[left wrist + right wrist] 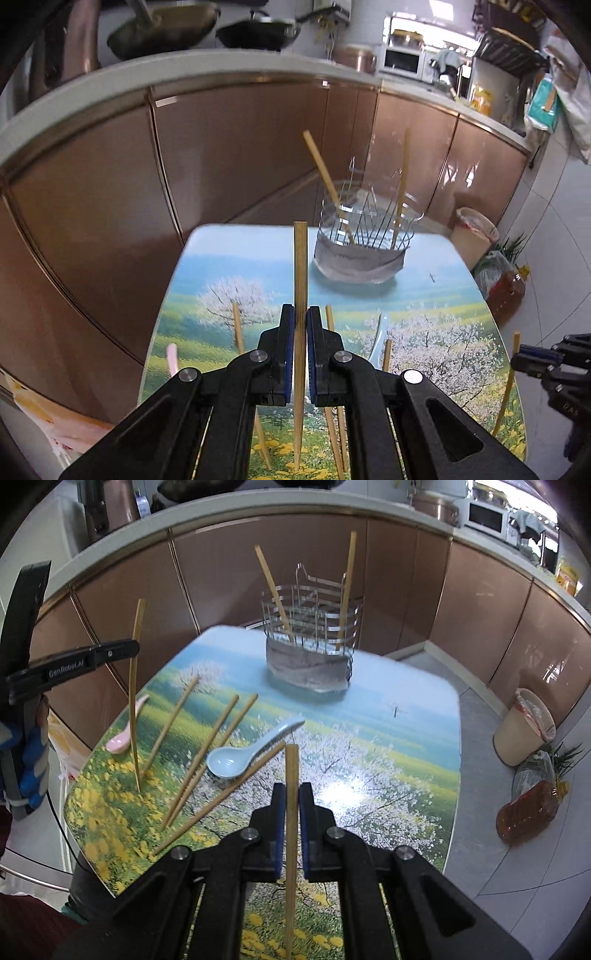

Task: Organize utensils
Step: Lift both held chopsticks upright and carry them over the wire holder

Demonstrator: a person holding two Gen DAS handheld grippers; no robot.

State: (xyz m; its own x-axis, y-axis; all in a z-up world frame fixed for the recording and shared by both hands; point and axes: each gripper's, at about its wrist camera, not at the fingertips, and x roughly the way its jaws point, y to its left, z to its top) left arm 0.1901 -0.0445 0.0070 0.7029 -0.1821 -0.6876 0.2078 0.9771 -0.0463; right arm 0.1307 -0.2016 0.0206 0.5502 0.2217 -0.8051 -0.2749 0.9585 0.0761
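My left gripper [300, 314] is shut on a bamboo chopstick [300, 266] and holds it upright above the table; it also shows in the right wrist view [131, 648]. My right gripper [291, 792] is shut on another chopstick [291, 768], also upright. A wire utensil holder [310, 642] with a grey wrap stands at the table's far end with two chopsticks [275, 594] in it; it also shows in the left wrist view [364, 240]. Several loose chopsticks [210, 753], a pale blue spoon [240, 757] and a pink spoon [123, 740] lie on the table.
The table [388, 738] has a printed landscape top. Brown kitchen cabinets [480, 602] run behind it. On the floor at the right stand a bin [524, 727], an oil bottle [524, 812] and a bag of greens [550, 764].
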